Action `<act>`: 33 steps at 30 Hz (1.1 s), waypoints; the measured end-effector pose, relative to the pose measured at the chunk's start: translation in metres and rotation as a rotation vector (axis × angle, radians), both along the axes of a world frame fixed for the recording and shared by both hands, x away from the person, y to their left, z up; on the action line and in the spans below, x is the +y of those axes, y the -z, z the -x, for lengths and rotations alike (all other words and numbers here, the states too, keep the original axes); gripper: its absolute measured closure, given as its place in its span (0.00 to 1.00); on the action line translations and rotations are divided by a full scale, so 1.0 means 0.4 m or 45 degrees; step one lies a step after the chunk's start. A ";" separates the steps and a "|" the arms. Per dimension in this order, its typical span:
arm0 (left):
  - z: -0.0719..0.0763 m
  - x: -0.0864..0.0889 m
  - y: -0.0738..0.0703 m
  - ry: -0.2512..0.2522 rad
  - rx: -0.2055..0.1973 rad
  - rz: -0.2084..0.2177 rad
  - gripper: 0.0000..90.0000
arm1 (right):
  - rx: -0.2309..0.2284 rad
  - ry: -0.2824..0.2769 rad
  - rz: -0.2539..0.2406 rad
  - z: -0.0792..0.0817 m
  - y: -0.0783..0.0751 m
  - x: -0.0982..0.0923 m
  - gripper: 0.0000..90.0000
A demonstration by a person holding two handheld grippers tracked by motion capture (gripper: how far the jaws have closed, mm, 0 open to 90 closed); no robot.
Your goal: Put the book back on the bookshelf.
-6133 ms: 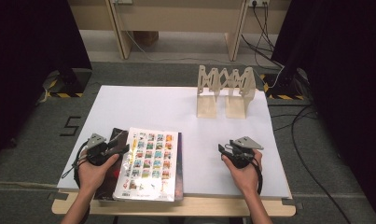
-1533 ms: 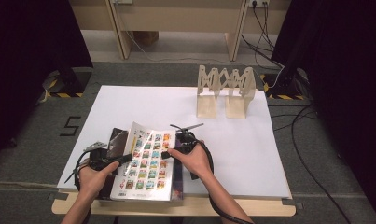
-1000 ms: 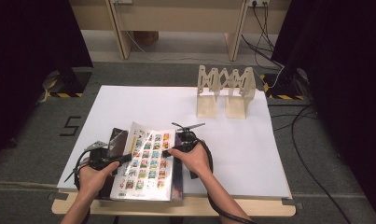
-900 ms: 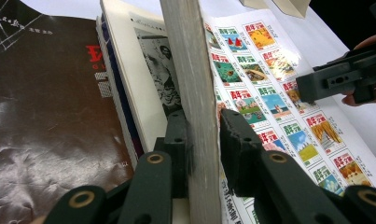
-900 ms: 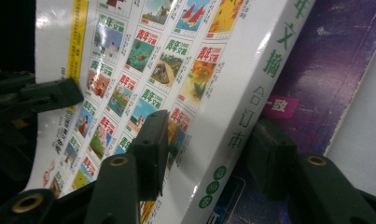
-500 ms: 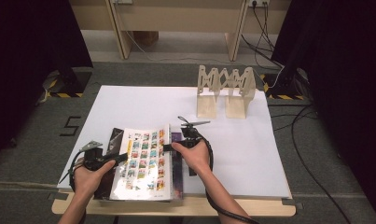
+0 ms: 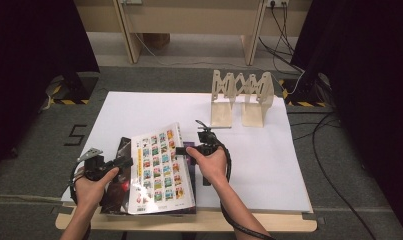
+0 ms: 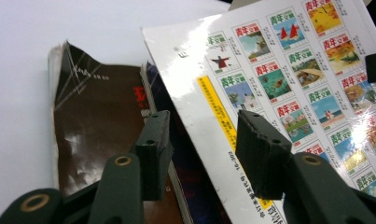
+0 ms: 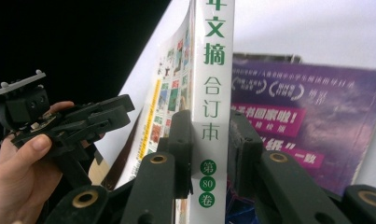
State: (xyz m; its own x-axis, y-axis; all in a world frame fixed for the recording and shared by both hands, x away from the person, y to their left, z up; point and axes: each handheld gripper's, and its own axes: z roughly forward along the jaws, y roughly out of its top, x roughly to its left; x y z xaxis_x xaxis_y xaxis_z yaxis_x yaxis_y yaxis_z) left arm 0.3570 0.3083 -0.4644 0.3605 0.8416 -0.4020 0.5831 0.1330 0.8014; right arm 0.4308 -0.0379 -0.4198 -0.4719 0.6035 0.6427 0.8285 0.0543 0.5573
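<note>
Table (image 7: 269,165): a white top; near its front left corner lies a small stack of books, and a wooden rack (image 7: 241,97) stands well apart at the far side, right of the middle.
Rack: pale wood, with a zigzag top on two feet, upright and untouched.
White book (image 7: 159,167): the largest thing in hand, its cover printed with rows of small coloured pictures. Its spine edge is lifted off the stack, so it slants, higher on the right, lower on the left. In the right gripper view the white spine (image 9: 212,107) stands upright with green characters on it.
Purple book (image 9: 307,126): lies flat under the white one, its cover showing to the right of the raised spine.
Brown book (image 8: 92,121): lies flat at the left of the stack, partly under the white book.
Right gripper (image 7: 185,150): its jaws have just been closing and now clamp the white book's spine from both sides, pads pressed against it.
Left gripper (image 7: 126,162): its jaws have just been opening and stand apart, gripping nothing; in its own view one sits over the brown book and the other over the white book's left edge.
</note>
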 end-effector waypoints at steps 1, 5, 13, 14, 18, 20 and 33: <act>0.000 0.000 0.000 0.000 0.000 0.000 0.59 | -0.013 0.002 -0.004 0.001 -0.006 -0.004 0.83; 0.000 0.004 -0.005 -0.013 -0.023 0.004 0.58 | -0.045 0.012 -0.008 0.004 -0.025 -0.018 0.83; -0.003 0.002 -0.002 -0.021 -0.031 -0.004 0.58 | -0.114 0.049 -0.020 0.014 -0.057 -0.061 0.83; -0.003 0.001 -0.002 -0.022 -0.033 -0.005 0.58 | -0.123 0.055 -0.021 0.014 -0.058 -0.065 0.83; -0.004 0.003 -0.003 -0.029 -0.040 -0.009 0.58 | -0.143 0.061 -0.017 0.016 -0.067 -0.074 0.83; -0.004 0.004 -0.003 -0.031 -0.041 -0.009 0.58 | -0.161 0.072 -0.014 0.016 -0.073 -0.080 0.83; -0.008 0.010 0.000 -0.058 -0.059 -0.013 0.56 | -0.251 0.150 -0.036 0.025 -0.105 -0.124 0.83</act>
State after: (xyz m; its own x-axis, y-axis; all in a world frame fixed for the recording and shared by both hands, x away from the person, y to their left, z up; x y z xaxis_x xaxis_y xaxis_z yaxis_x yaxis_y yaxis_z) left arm 0.3604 0.3122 -0.4645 0.3400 0.8614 -0.3772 0.5391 0.1502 0.8288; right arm 0.4208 -0.0873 -0.3777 -0.5175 0.6448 0.5626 0.7030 -0.0544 0.7091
